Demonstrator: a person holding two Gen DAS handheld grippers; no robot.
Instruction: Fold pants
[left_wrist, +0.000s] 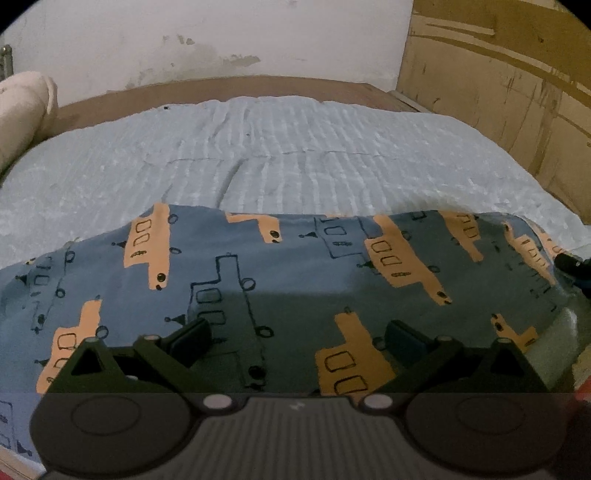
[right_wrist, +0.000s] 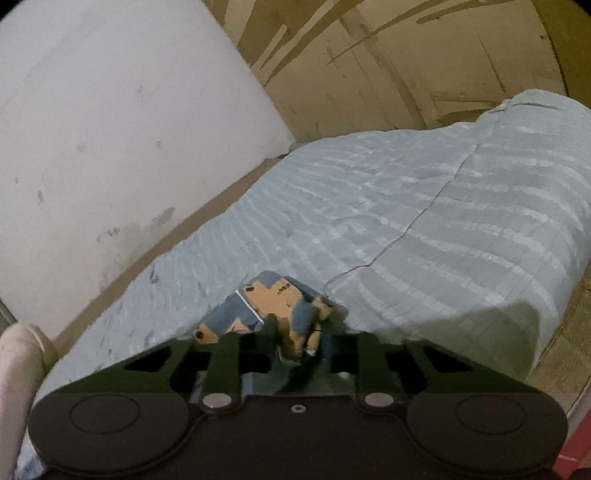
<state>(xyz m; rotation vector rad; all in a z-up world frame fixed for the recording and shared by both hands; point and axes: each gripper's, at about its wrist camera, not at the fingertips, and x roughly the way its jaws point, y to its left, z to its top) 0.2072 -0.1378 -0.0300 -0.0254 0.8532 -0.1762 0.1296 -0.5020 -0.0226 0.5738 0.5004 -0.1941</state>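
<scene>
1. Patterned pants (left_wrist: 280, 280) lie spread on the bed's light-blue quilt (left_wrist: 295, 147), not visibly folded.
2. Left hand-held gripper (left_wrist: 297, 338) hovers wide above them.
3. Right hand-held gripper (right_wrist: 295, 338) pinches a bunched pants edge; folding remains.

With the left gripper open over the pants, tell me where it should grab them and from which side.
Take the near hem of the pants, just below the open left gripper, coming from the bed's near side with one finger slid under the edge. The cloth lies flat on the blue blanket, so only an edge offers a pinch. The right gripper is already shut on bunched fabric; a matching edge should let both lift evenly.
</scene>
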